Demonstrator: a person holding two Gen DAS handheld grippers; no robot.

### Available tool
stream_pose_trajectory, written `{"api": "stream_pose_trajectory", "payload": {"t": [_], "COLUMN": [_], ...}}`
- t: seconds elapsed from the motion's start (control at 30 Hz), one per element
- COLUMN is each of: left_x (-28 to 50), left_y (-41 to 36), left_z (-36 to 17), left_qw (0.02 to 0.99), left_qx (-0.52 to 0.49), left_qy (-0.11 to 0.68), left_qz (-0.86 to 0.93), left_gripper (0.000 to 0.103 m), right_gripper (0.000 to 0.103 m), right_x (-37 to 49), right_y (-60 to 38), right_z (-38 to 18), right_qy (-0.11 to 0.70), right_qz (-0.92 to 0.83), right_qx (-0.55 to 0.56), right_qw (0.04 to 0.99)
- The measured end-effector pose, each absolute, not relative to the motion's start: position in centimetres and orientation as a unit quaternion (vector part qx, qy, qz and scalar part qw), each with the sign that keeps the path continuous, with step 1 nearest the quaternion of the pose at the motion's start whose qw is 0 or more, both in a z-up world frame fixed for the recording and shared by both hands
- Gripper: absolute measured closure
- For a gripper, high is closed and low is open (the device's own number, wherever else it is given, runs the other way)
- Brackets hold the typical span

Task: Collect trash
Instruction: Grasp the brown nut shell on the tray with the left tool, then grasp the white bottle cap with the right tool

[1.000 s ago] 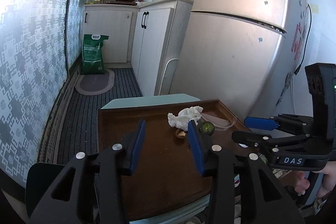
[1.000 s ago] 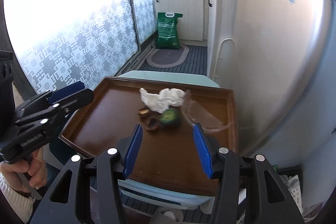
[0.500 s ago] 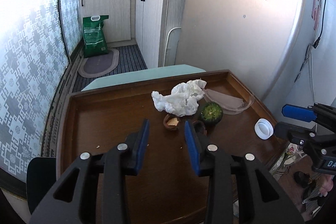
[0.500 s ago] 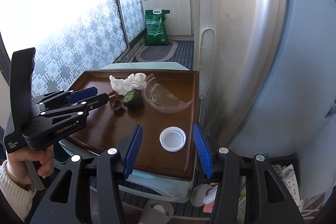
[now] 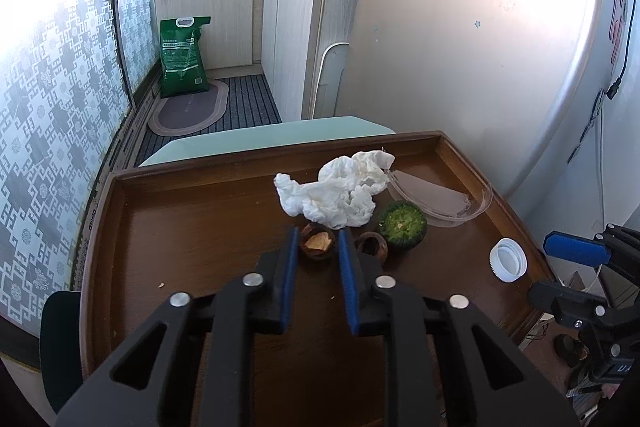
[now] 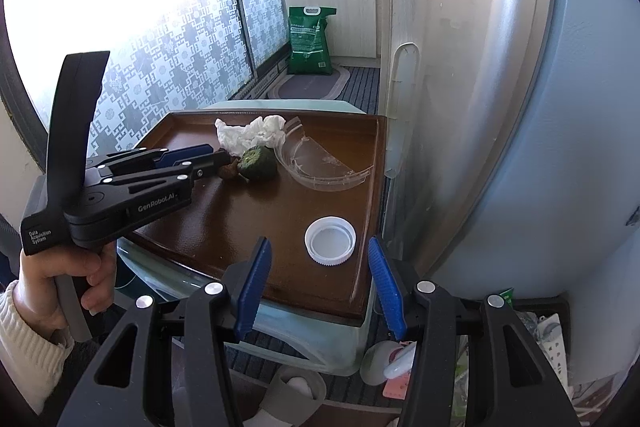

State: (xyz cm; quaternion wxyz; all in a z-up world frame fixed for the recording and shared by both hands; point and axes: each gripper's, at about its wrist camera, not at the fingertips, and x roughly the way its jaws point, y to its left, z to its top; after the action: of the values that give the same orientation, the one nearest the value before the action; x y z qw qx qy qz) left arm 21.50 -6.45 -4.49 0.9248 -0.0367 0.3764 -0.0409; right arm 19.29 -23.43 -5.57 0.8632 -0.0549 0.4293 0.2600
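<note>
On the brown tray (image 5: pixel 192 227) the trash lies gathered toward the far right: a crumpled white tissue (image 5: pixel 336 189), a halved green fruit (image 5: pixel 402 229) just beside it, two small brown shells, and a broken clear plastic piece (image 5: pixel 440 201) against the tray's right wall. The left gripper (image 5: pixel 318 247) is low over the tray with its blue pads on either side of the nearer brown shell (image 5: pixel 317 245) — the jaws are narrowed but a gap shows on each side of the shell, so it is released and grasps nothing. The second brown shell (image 5: pixel 372 247) sits just right of the right-hand pad, touching the green fruit. A white bottle cap (image 6: pixel 330 239) lies open side up near the tray's near right corner, well apart from the rest. The right gripper (image 6: pixel 318 281) hovers at that corner — its jaws spread wide, the cap just ahead between the fingertips, not touched. A hand (image 6: pixel 60 279) grips the left gripper's handle. The tray rests on a pale green stool (image 5: pixel 272 139) beside a fridge (image 5: pixel 480 47).
</note>
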Motion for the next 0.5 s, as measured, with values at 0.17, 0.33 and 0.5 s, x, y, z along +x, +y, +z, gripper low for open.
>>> {"api": "stream_pose_trajectory", "payload": {"t": [0.17,0.33,0.5], "left_x": [21.6,20.8,20.4], "left_y": [-6.3,-5.8,-5.5], "left_z": [-4.5,-3.6,-3.1], "left_qw": [0.924,0.931,0.934], "left_qx": [-0.05,-0.069,-0.081], "left_qy": [0.375,0.356,0.345], "left_qz": [-0.044,-0.048,-0.051], "left_gripper": [0.084,0.084,0.084], "right_gripper": [0.052,0.054,0.07], "right_x": [19.4,19.4,19.7], "right_y": [-23.3,-22.6,-20.7], "right_z": [-5.7,-5.6,-6.6], "right_qy": [0.429,0.423,0.427], "right_qz": [0.257,0.263,0.263], "right_qx": [-0.054,-0.058,-0.098], "right_qw": [0.864,0.865,0.86]}}
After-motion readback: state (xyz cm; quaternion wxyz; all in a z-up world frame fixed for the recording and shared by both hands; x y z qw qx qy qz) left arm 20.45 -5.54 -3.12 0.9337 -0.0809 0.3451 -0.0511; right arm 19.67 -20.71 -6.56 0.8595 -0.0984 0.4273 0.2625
